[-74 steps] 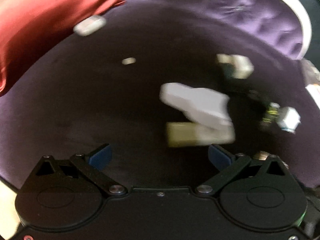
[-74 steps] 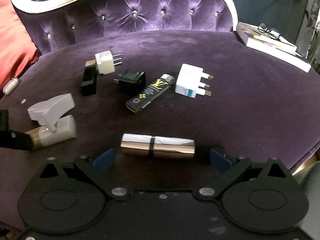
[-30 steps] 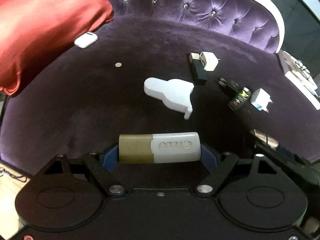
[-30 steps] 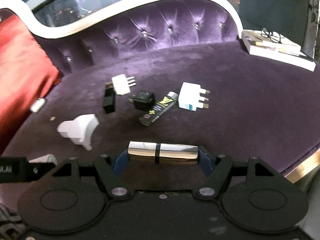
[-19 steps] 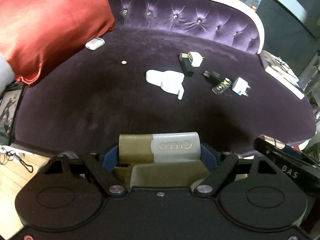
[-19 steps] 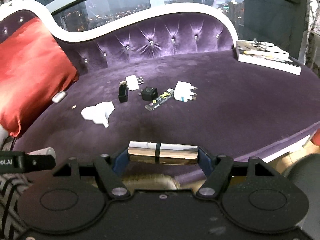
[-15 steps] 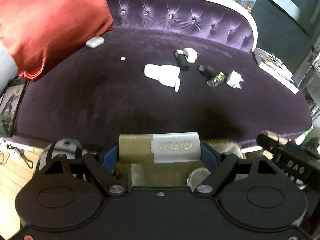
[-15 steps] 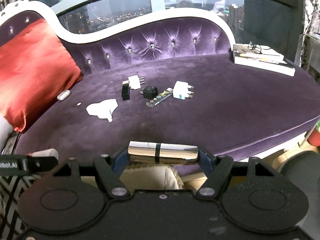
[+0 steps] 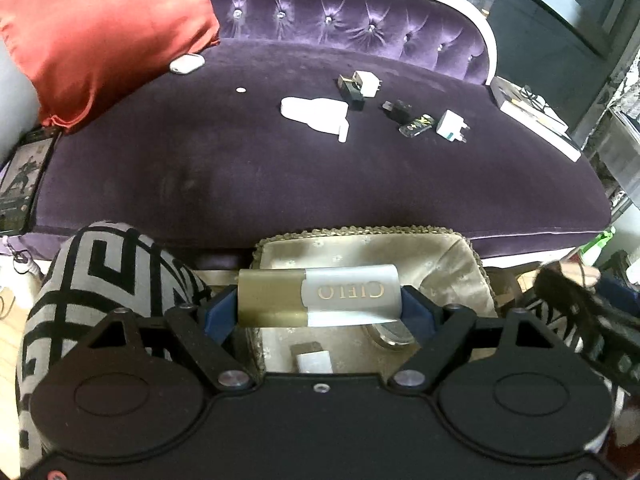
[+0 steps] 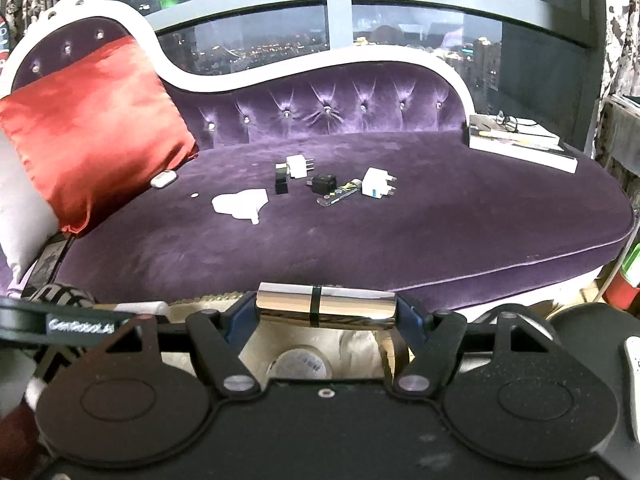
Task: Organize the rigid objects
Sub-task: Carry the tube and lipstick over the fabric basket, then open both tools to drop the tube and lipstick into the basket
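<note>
My left gripper is shut on a gold and white tube marked CIELO, held above a gold fabric-lined box that has small items inside. My right gripper is shut on a shiny metal tube over the same box. On the purple sofa seat lie a white flat piece, a white plug, a black adapter, a black lighter and a white plug beside a black block.
A red cushion leans at the sofa's left end, with a small white case and a coin near it. Books with glasses lie at the right end. A black and grey patterned cushion stands left of the box.
Both grippers have pulled back from the sofa seat with their tubes and now hang over the gold box in front of the sofa. The items on the seat look farther away.
</note>
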Tool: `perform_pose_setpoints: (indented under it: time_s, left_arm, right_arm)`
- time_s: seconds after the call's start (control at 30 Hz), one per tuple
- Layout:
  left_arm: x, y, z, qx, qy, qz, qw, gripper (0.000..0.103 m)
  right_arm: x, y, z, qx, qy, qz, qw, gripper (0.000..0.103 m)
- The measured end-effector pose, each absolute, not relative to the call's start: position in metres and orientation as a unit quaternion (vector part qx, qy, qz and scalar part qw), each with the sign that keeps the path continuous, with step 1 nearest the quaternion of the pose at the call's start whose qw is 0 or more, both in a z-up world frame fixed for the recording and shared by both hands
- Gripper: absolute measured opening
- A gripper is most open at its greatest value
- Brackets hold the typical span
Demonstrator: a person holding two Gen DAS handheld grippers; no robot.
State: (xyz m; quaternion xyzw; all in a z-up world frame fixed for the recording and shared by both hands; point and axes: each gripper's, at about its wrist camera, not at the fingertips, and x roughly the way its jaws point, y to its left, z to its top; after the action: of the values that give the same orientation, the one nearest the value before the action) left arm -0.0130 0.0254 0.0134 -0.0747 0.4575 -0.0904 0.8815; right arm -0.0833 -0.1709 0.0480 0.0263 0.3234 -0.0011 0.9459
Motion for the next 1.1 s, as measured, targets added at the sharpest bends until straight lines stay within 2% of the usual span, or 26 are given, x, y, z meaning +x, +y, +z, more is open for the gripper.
perform_pose_setpoints:
  time_s: [1.1]
  left_arm:
    - [0.000,0.020,0.000,-0.056,0.475,-0.084,0.874,0.080]
  right_arm:
    - [-0.074,-0.174,0.035,0.035,0.348,0.050,0.936,0.072]
